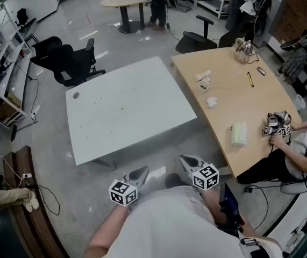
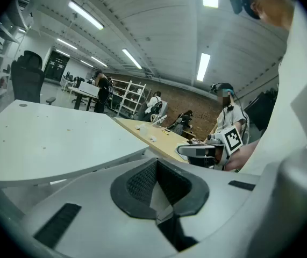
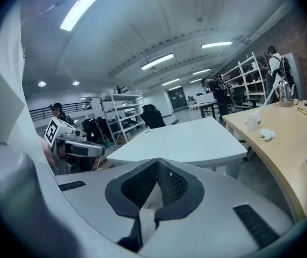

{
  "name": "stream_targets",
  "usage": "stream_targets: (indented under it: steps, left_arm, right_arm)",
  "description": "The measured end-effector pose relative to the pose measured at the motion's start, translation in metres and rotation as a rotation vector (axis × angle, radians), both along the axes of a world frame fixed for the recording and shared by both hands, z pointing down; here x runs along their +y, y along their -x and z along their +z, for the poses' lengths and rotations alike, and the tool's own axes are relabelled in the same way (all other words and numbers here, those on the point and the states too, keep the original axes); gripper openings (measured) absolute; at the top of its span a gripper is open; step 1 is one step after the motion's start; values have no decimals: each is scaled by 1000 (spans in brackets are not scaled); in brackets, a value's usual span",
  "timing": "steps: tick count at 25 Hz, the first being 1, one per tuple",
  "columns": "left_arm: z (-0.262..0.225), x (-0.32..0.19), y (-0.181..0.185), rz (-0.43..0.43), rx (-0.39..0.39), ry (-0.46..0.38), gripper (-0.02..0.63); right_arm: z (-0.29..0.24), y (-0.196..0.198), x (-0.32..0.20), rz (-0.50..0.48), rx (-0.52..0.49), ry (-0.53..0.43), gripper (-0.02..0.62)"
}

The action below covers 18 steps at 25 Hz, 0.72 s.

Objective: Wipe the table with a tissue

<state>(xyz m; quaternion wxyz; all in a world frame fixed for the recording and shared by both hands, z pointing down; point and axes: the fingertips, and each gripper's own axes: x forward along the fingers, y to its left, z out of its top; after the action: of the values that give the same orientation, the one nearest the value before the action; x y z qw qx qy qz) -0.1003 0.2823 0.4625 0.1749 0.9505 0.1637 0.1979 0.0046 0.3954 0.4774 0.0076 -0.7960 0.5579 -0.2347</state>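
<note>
- Nearest the head camera is the person's pale shirt (image 1: 175, 224), on the near side of the white table (image 1: 131, 106).
- Left gripper (image 1: 141, 172) hangs over the floor just off the white table's near edge, tilted a little downward. Its jaws are pressed together with nothing between them.
- Right gripper (image 1: 187, 160) is beside it, off the same near edge and toward the table's right corner. Its jaws are also closed and empty.
- Wooden table (image 1: 234, 90) stands just beside the white table's right side.
- Tissue pack (image 1: 238, 134) lies on the wooden table, right of the white table's near right corner and well apart from both grippers.
- One crumpled tissue (image 1: 212, 102) lies on the wood, right of the white table, farther back than the pack.
- Black office chair (image 1: 70, 62) stands beyond the white table's far left corner.
- Second person (image 1: 304, 144) sits at the wooden table's far side from the white table.
</note>
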Motion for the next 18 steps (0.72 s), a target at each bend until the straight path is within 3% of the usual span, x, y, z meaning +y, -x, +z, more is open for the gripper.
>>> stream_targets:
  steps: [7,13,18]
  left_arm:
    - [-1,-36,-51,-56,-23,-9,5]
    - [-5,-38,-100,-30,-36,-30,5]
    - [-14,-30,-151,9,-23,-33,5]
  right_arm:
    - [-8,-66,-29,-17,31,-9,17]
    - [-15,-118,-30,11,42,-27,17]
    - [-3,-156,-16,39,32,18,17]
